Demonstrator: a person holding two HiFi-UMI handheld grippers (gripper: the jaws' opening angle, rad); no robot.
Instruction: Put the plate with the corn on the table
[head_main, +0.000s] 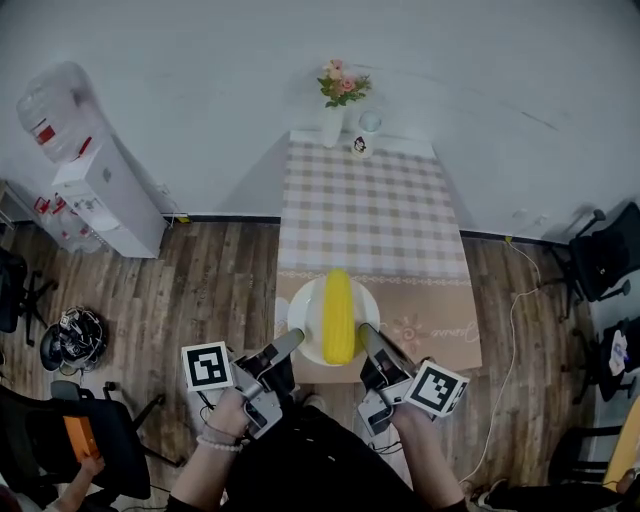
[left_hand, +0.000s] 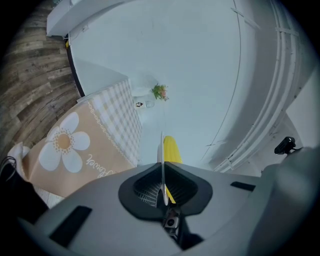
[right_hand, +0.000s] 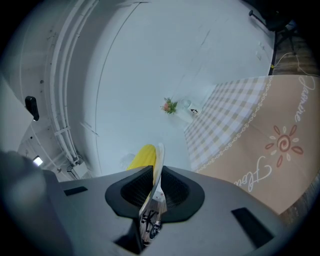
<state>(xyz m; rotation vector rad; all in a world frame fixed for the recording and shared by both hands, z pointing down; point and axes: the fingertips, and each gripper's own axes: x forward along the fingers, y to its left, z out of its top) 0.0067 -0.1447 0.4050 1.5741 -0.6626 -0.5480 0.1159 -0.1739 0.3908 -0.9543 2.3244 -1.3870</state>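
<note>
The plate (head_main: 308, 312) with the corn (head_main: 338, 315) is carried by both grippers at once, over the near end of the tabletop (head_main: 370, 200), closer to its near left corner than to the right one. The left gripper (head_main: 290, 342) is clamped on the plate's near-left rim. In the left gripper view its jaws are drawn in on the thin white edge of the plate (left_hand: 162, 150), with the yellow cob (left_hand: 172, 149) just past them. The right gripper (head_main: 368, 336) bites the near-right rim in the same manner, its jaws pressed on the plate edge (right_hand: 160, 159) with the corn (right_hand: 144, 156) beside it.

The cob's long axis runs from the near edge of the tabletop toward the far edge, straight away from the person and between the two grippers, so neither hand is nearer to it. Both gripper views show the cloth lying apart from the plate, which suggests the plate is raised above the tabletop rather than resting on it. By that reading the tabletop lies directly beneath the load, and the move ahead is mostly a level lowering, perhaps a little farther in from the near edge. A vase of flowers (head_main: 338, 100) stands at the far edge, well apart.
</note>
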